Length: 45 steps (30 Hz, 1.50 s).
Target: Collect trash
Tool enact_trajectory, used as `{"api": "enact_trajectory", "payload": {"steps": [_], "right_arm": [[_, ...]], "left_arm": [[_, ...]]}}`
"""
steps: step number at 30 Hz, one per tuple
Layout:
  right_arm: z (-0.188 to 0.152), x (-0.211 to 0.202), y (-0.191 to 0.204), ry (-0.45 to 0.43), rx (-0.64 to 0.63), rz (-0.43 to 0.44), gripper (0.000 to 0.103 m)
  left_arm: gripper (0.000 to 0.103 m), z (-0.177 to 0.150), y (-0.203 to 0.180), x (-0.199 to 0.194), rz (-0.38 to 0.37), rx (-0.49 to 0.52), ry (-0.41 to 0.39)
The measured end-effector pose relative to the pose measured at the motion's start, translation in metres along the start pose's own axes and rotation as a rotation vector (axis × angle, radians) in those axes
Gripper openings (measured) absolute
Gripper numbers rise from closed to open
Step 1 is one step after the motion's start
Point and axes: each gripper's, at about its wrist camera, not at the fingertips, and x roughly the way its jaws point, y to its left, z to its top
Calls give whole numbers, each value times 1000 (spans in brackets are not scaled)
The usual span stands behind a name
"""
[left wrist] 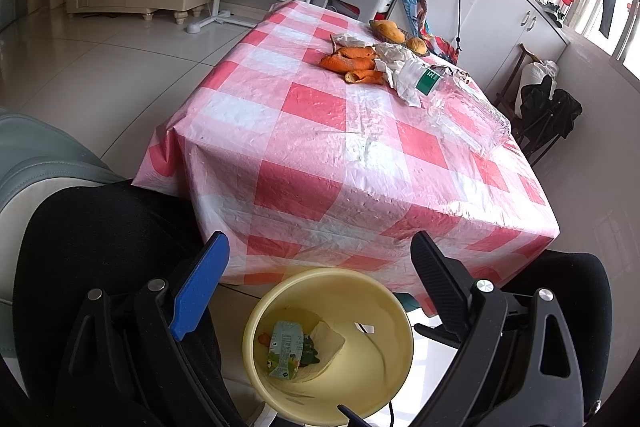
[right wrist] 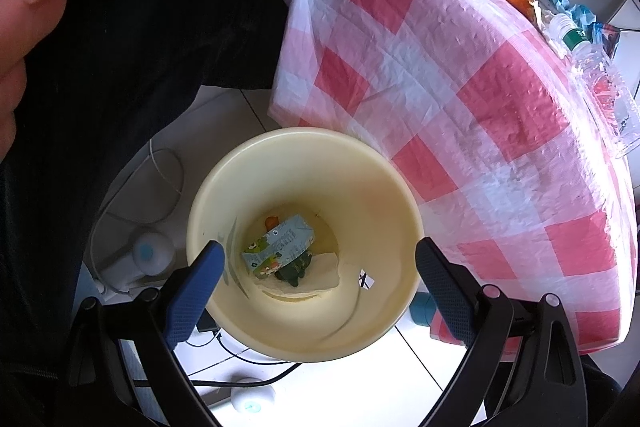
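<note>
Empty jaws spread above bin (right wrist: 304,327).

- Bottle (left wrist: 460,99) lying on the counter (left wrist: 320,155): its green label (left wrist: 427,82) carries white characters, too small and skewed to read.
- Right wrist view, same label (right wrist: 576,38): white marks on green, still not legible.
- Carton (left wrist: 285,349) down in the bin (left wrist: 384,379): fine print and small pictures on its face, no word comes clear.
- Carton (right wrist: 278,245) from the right wrist: rows of print, blurred; nothing readable.
</note>
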Motion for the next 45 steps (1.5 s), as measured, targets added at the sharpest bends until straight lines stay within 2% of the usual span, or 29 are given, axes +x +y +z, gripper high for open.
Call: {"api": "enact_trajectory", "payload": {"steps": [45], "right_arm": [[1, -4, 0, -18, 15, -16, 92]], "left_arm": [[89, 0, 0, 0, 0, 1, 0]]}}
